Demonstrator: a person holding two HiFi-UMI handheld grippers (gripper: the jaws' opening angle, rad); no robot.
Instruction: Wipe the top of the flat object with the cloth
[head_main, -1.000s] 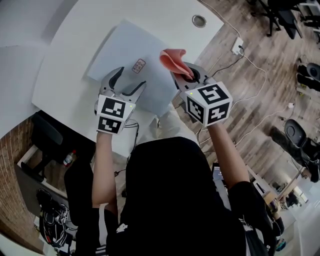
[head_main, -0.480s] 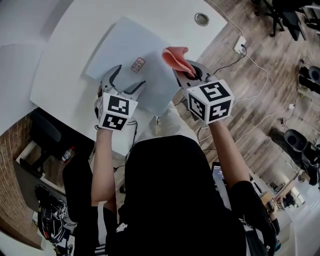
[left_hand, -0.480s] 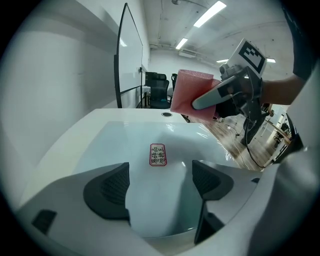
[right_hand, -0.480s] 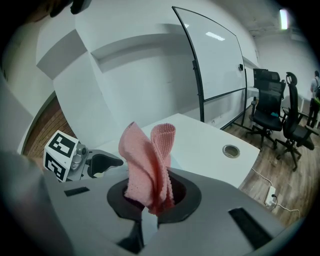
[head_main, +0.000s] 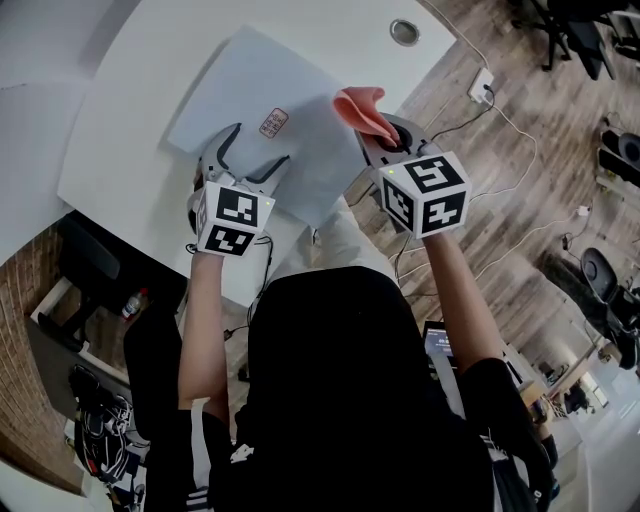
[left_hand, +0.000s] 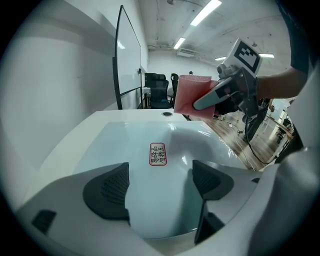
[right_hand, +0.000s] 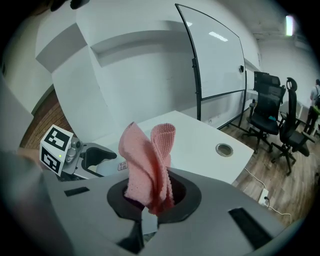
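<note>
A pale blue flat sheet (head_main: 250, 100) with a red-edged label (head_main: 273, 122) lies on the white table (head_main: 150, 80). My left gripper (head_main: 250, 160) hangs over the sheet's near edge. Its jaws have just been opening and now stand wide, with nothing gripped between the dark pads (left_hand: 107, 187). Between them the left gripper view shows only the sheet (left_hand: 150, 137) and its label (left_hand: 158, 154). My right gripper (head_main: 385, 135) is at the sheet's right edge, shut on a folded pink cloth (head_main: 362, 108). The cloth (right_hand: 150, 160) sticks up from the right gripper (right_hand: 150, 197).
A round cable grommet (head_main: 405, 32) sits in the table's far right corner. Past the right edge is wooden floor with a power strip and cables (head_main: 478, 90). A whiteboard (left_hand: 127, 65) and office chairs (right_hand: 270, 115) stand beyond the table.
The left gripper's jaws have spread wider and both grippers have sunk a little toward the sheet. The pink cloth stays clamped in the right gripper.
</note>
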